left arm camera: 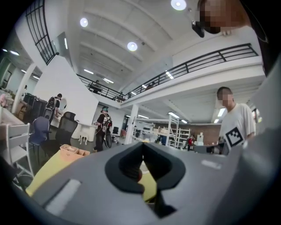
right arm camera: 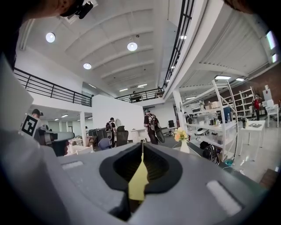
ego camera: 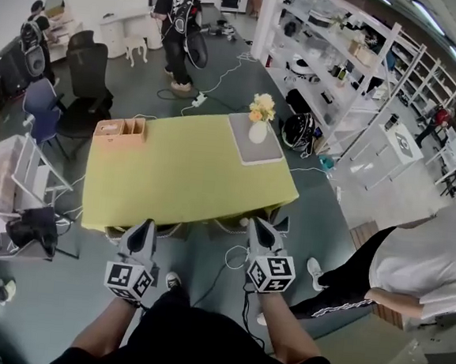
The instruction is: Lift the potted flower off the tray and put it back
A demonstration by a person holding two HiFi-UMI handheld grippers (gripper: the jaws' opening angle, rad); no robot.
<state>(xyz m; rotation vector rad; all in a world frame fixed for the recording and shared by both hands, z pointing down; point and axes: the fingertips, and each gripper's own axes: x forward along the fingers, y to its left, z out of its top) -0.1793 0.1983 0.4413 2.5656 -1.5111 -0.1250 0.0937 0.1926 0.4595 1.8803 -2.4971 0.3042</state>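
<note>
The potted flower (ego camera: 259,120), yellow blooms in a white vase, stands upright on a grey tray (ego camera: 270,155) at the far right corner of the yellow-green table (ego camera: 181,177). My left gripper (ego camera: 148,225) and right gripper (ego camera: 256,222) hover side by side just short of the table's near edge, both far from the flower. In the left gripper view the left gripper (left arm camera: 142,144) has its jaws meeting, with nothing between them. The right gripper (right arm camera: 142,143) is also shut and empty in its own view, where the flower (right arm camera: 180,136) shows ahead to the right.
A wooden box (ego camera: 120,128) sits at the table's far left corner. White chairs (ego camera: 34,176) stand left of the table and office chairs (ego camera: 86,78) behind it. A person in white (ego camera: 419,265) is close on the right. White shelves (ego camera: 342,60) line the back right.
</note>
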